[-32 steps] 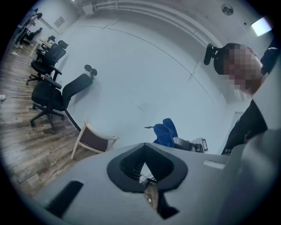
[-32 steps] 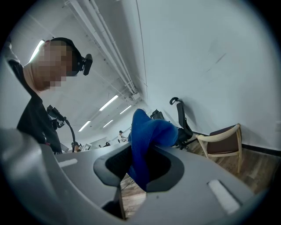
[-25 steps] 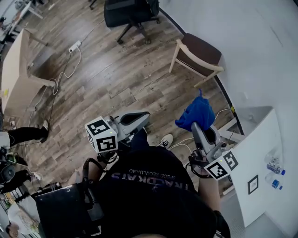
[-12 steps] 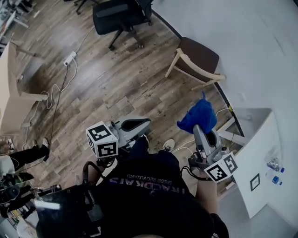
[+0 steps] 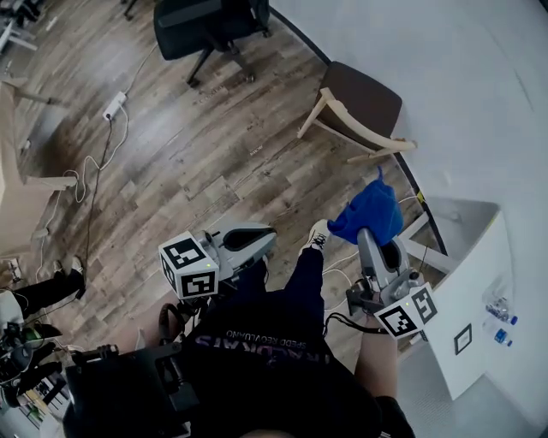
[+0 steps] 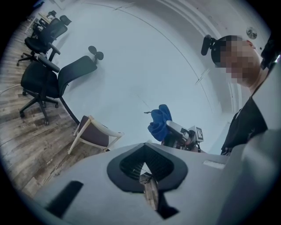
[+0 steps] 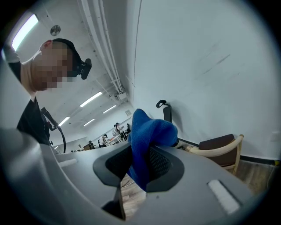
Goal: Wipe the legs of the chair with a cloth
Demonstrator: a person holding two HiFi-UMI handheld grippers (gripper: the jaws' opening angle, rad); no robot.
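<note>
A wooden chair [image 5: 360,107] with a brown seat stands against the white wall; it also shows in the left gripper view [image 6: 92,134] and the right gripper view [image 7: 219,147]. My right gripper [image 5: 370,229] is shut on a blue cloth [image 5: 368,214], which bunches over its tips [image 7: 149,140]. The cloth hangs in the air, well short of the chair's legs [image 5: 312,115]. My left gripper [image 5: 257,238] is held to the left at waist height, jaws together with nothing between them [image 6: 147,169]. From it I see the cloth [image 6: 159,123].
A black office chair [image 5: 205,26] stands at the top. A power strip with its cable [image 5: 116,107] lies on the wood floor. A light wooden table [image 5: 17,171] is at the left, a white cabinet [image 5: 467,282] with bottles [image 5: 497,308] at the right.
The person has stepped toward the wooden chair, one foot now forward. Both grippers came along, and the cloth stays in the right one.
</note>
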